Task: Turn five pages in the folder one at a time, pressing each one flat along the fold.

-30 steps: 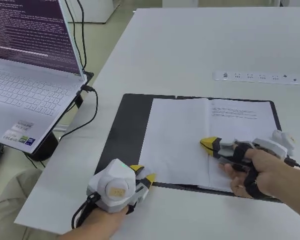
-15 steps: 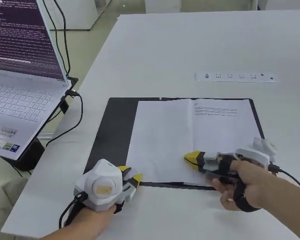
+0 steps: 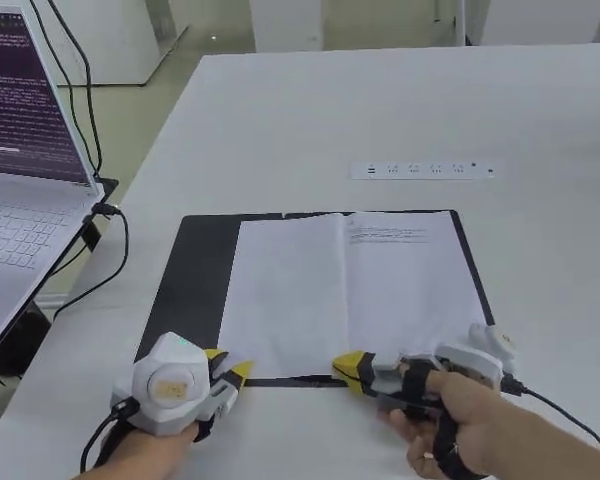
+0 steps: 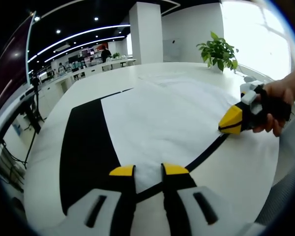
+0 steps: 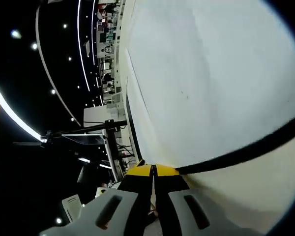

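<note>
Folder (image 3: 195, 285) is laid open on worktop (image 3: 380, 110). Right gripper (image 3: 348, 366), jaws closed, is held at its near edge by the fold. Left gripper (image 3: 230, 366), jaws slightly parted and empty, is held at the same edge, further left.

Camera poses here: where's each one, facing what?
Head view: headset, looking down at open folder; left gripper and right gripper show low.
Left gripper view: on left gripper, facing across the folder toward the right gripper; own jaws apart.
Right gripper view: rolled, at the folder's near edge; own jaws shut.
Shared: head and left gripper views both show the right gripper.
</note>
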Demonstrator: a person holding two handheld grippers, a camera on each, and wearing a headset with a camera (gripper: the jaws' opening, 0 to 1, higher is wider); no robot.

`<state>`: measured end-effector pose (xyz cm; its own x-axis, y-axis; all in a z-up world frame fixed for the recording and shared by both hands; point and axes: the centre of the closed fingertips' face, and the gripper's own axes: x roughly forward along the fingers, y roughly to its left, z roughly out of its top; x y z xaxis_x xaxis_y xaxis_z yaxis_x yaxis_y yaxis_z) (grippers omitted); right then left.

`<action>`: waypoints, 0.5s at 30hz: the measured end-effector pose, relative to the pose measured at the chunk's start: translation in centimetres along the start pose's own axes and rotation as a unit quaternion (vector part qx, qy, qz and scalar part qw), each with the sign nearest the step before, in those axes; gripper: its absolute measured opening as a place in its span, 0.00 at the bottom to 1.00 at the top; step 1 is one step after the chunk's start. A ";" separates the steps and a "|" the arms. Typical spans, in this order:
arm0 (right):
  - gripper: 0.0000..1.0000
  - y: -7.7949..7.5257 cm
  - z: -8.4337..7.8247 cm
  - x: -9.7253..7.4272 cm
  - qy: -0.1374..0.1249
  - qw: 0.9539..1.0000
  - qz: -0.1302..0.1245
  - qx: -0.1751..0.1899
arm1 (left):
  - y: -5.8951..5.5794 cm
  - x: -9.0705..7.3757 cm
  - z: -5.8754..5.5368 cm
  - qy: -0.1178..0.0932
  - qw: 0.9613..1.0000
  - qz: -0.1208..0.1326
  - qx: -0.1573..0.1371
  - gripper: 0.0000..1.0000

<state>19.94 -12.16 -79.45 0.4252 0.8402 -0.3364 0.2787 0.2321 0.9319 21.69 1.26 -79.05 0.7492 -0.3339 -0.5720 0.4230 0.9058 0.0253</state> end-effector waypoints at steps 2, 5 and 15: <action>0.00 -0.6 -0.4 -0.3 0.001 1.000 -0.009 0.005 | 0.0 0.0 0.0 0.002 1.000 0.001 -0.001 0.19; 0.00 -0.5 -2.2 -1.0 0.003 1.000 -0.010 0.001 | 0.0 0.0 0.1 0.006 1.000 0.003 -0.008 0.19; 0.00 2.3 -3.3 -5.4 -0.051 0.995 -0.023 -0.077 | -1.1 -0.7 0.7 0.044 0.995 0.001 -0.090 0.29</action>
<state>15.47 -14.53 -75.06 0.5024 0.7744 -0.3846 0.1687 0.3484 0.9220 21.05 0.30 -78.08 0.6987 -0.3155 -0.6421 0.3183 0.9409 -0.1158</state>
